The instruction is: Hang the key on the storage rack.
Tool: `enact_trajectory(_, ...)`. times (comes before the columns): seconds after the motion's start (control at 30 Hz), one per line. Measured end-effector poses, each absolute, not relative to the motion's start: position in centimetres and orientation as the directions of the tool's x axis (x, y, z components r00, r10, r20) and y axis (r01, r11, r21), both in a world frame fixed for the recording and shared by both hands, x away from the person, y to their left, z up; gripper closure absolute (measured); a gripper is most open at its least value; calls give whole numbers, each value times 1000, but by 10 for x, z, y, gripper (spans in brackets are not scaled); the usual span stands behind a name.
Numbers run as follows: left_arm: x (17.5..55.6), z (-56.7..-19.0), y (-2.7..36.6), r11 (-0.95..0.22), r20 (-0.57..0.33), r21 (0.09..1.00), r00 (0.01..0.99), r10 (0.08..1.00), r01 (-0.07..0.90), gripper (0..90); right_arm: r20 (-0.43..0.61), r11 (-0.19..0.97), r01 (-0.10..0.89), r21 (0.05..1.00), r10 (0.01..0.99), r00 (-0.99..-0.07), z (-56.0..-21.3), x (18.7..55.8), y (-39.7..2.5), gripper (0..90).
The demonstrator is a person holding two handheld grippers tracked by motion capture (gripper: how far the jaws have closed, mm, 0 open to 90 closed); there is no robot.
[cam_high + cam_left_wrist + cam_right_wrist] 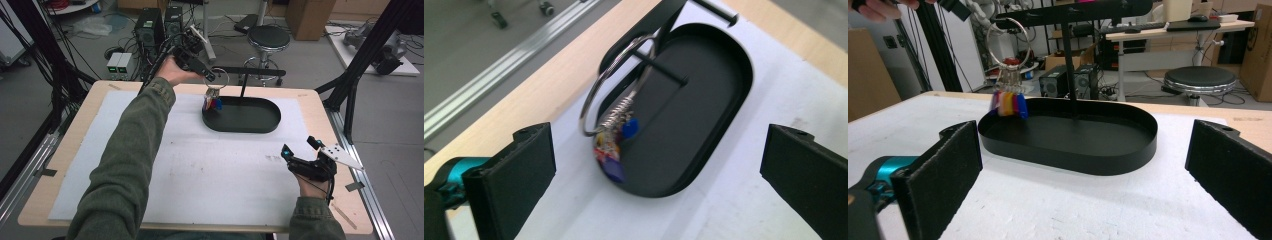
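Key ring [218, 76] with coloured tags [212, 103] hangs on the stand's crossbar [250, 71], above the far-left end of the black oval tray [265, 125]. Nearest, at the right of the white mat [200, 170], the right gripper [300, 147] rests with jaws spread, holding nothing. Farther off, the left gripper [210, 75] hovers just beside the ring, jaws wide apart and empty.

**Even indoor light, soft focus up close**

Light is flat and moderate. The white mat [200, 165] looks pale, without glare. The black tray [1068, 145] stays dark, faintly sheened. In the left gripper view the key ring [616, 100] is motion-blurred. Near jaws in both gripper views are soft-edged.
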State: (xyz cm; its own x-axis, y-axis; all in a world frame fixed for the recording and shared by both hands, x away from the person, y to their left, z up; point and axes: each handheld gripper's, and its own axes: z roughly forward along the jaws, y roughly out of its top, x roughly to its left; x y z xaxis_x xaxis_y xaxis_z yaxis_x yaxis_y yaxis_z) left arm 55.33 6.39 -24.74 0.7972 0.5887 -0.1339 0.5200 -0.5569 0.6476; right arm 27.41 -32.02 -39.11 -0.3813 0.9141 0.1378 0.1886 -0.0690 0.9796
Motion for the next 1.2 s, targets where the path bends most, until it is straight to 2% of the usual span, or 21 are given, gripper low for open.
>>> enact_trajectory(0.33,541,-257,86,-525,-154,671,791,591,523,17,134,-65,188,980,915,-381,-391,275,-319,5)
enact_trajectory(0.8,519,-246,93,-528,-111,709,814,570,467,17,134,-69,183,981,918,-374,-390,271,-319,5)
enact_trajectory(1.2,493,-249,116,-504,-97,738,809,579,449,17,136,-70,185,980,919,-371,-390,271,-318,5)
